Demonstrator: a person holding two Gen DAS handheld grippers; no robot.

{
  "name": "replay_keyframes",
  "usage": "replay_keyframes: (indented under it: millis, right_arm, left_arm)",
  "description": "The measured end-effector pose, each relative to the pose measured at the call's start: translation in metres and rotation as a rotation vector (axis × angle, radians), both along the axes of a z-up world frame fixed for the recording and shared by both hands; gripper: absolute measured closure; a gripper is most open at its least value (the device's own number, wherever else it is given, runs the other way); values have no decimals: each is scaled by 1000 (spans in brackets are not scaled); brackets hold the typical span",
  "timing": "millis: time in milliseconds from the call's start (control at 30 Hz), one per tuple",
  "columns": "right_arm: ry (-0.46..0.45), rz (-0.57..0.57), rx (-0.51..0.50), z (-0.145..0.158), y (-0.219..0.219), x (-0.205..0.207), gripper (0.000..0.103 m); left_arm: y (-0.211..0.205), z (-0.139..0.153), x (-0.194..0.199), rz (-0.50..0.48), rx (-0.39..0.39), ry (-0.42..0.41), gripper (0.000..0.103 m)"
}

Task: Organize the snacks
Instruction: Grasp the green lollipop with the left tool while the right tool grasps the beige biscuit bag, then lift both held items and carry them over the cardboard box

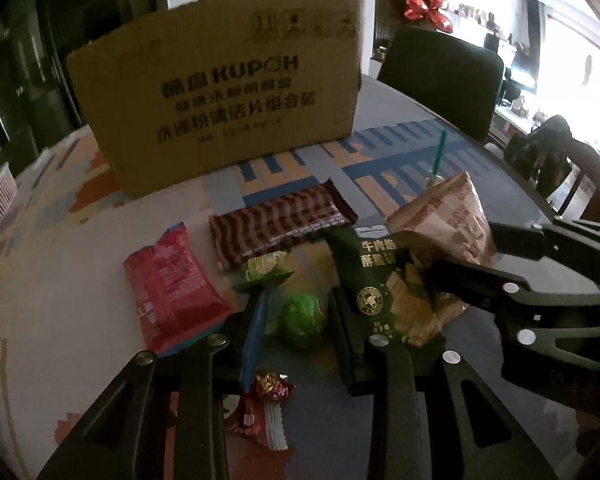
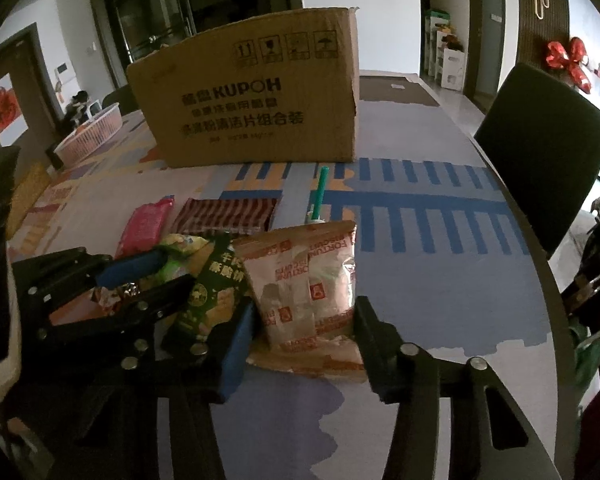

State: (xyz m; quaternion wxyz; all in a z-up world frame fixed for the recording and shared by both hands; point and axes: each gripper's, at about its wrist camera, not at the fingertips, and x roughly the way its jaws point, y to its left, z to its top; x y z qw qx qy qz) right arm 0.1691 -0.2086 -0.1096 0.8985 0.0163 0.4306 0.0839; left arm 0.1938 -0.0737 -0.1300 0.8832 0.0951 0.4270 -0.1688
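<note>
Snacks piled on patterned table in front of cardboard box. Left gripper jaws narrowed around green wrapped candy (contact unclear, can't tell if pinched). Right gripper jaws straddle tan biscuit bag, pads just beside it, not pressing. Dark green packet leans between grippers.

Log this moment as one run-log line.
stage: grasping | left gripper: straddling small green-wrapped candy | right gripper: straddling beige biscuit packet | brown cardboard box: upright behind pile
</note>
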Motion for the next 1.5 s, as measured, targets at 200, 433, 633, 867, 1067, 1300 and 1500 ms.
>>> replay_keyframes:
  millis: [200,433,633,867,1067,1300,1500]
  right_arm:
    - [-6,5,-7,1,0,-1,63]
    - [-25,12,6,11,0,-7,63]
    - [-57,16,17,25,1,-12,63]
    - [-105,24,21,44,3,-20,63]
    - [-158,30,19,64,7,-28,63]
    - [-225,28,22,87,6,-27,63]
    - [-282,33,25,109,6,-17,63]
  left_arm:
    - [2,3,4,13,-41,20,78]
    - [8,19,-5,29,-83,9,78]
    - [13,41,-16,43,-114,-32,78]
    - [17,67,-27,50,-139,-85,78]
    - [21,87,-35,58,-150,-132,78]
    - [24,114,-34,55,-156,-203,78]
    - [23,144,-26,37,-159,-280,78]
